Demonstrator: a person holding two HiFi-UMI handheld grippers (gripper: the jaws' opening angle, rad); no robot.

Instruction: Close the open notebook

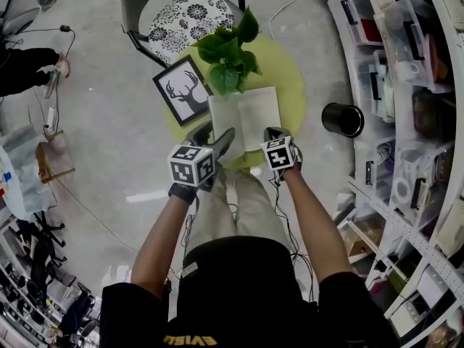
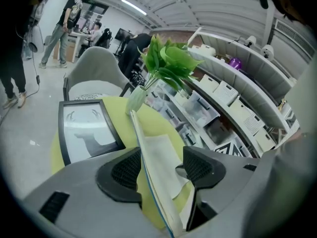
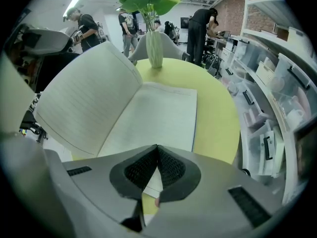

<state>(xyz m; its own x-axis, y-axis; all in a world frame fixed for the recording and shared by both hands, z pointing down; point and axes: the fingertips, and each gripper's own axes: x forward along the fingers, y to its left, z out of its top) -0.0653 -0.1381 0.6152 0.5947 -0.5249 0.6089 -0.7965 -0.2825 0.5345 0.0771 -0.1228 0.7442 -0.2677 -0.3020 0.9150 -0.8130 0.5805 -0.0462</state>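
Observation:
The open notebook (image 1: 250, 111) lies on a round yellow-green table (image 1: 290, 71), white lined pages up. Its left half (image 3: 89, 98) is tilted up off the table while the right page (image 3: 158, 113) lies flat. My left gripper (image 1: 212, 138) is open at the notebook's near left corner. In the left gripper view the raised cover and pages (image 2: 148, 138) stand edge-on between the wide jaws of that gripper (image 2: 161, 157), close against the left pad (image 2: 126, 170). My right gripper (image 1: 275, 133) is shut, and its tips (image 3: 157, 152) rest on the near edge of the right page.
A framed deer picture (image 1: 183, 89) lies left of the notebook. Just beyond the notebook stands a leafy plant (image 1: 228, 53) in a pale vase (image 3: 154, 48). A patterned chair (image 1: 185, 13) stands behind the table, a black bin (image 1: 342, 119) at its right, and shelves of boxes (image 1: 406, 85) further right. People stand in the background.

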